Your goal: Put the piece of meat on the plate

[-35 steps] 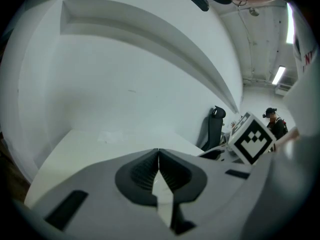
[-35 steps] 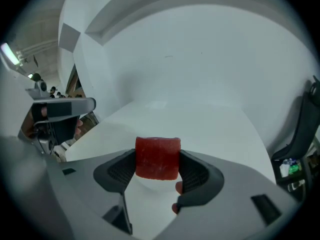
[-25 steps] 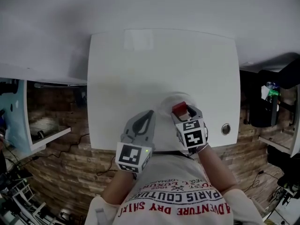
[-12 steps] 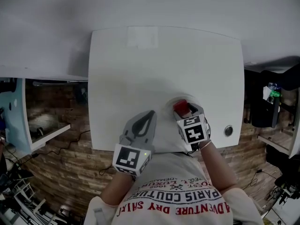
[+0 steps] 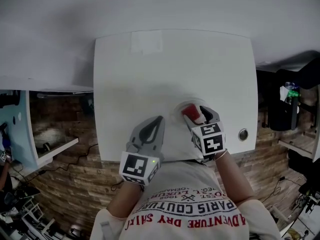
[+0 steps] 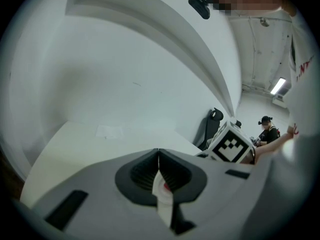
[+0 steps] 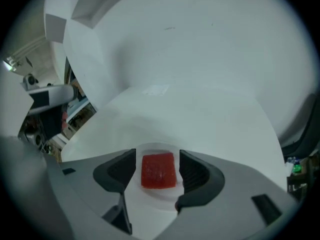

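The red piece of meat [image 7: 159, 170] lies flat on a small white plate [image 7: 150, 198] near the table's front edge. My right gripper [image 7: 157, 157] is open, one jaw on each side of the meat with a narrow gap to it. In the head view the meat [image 5: 189, 111] shows just ahead of the right gripper [image 5: 196, 115], on the faintly visible plate [image 5: 176, 118]. My left gripper [image 5: 157, 122] rests left of the plate, shut with nothing in it; its jaws meet in the left gripper view [image 6: 158, 154].
The white table [image 5: 150, 74] has a round metal grommet [image 5: 243, 134] at its front right and a pale paper patch [image 5: 146, 44] near the far edge. Shelving stands to the left, dark gear [image 5: 286, 109] to the right. A person sits in the background [image 6: 267, 129].
The right gripper's jaws have parted from the meat and the gripper has shifted slightly right. The meat stays on the plate. The left gripper has held still.
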A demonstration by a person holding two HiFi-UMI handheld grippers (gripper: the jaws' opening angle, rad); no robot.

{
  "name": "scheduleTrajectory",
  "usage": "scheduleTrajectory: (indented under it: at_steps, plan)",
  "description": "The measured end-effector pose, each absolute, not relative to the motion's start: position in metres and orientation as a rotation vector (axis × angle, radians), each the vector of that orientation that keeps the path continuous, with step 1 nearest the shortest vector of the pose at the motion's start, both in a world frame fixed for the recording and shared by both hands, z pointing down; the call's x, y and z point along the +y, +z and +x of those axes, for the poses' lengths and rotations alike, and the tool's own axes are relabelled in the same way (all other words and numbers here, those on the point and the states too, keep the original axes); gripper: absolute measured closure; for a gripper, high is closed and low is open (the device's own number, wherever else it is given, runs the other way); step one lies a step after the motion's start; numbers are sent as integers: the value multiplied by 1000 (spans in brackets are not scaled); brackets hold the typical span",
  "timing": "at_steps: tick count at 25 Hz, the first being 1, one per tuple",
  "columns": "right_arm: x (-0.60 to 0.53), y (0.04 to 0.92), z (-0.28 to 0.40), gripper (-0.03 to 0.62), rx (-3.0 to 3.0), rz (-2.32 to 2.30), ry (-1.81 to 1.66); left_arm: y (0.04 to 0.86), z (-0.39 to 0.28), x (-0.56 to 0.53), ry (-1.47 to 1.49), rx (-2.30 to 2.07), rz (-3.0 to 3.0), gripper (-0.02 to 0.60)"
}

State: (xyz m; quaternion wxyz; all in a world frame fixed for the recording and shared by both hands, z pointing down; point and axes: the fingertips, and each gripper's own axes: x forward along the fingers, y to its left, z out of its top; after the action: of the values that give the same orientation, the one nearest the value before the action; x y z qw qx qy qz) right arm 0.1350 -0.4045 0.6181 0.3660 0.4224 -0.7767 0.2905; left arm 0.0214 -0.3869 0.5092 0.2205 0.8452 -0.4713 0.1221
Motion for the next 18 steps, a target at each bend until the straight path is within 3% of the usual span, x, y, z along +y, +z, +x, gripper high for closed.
scheduleTrajectory:
  at_steps: [1, 4, 9, 18]
  plan:
    - [-406, 608, 137, 317, -2022, 1119, 753, 507, 23, -387, 338, -1304, 2345, 575]
    - [-407, 580, 143, 463, -2078, 1187, 745, 498, 30, -386, 337, -1309, 2381, 575]
    - [-403, 542, 156, 578, -2145, 1282, 689, 475, 42, -383, 325, -1334, 2444, 575]
    - [-393, 440, 169, 582, -2413, 1471, 448, 418, 56, -376, 261, -1417, 2549, 575]
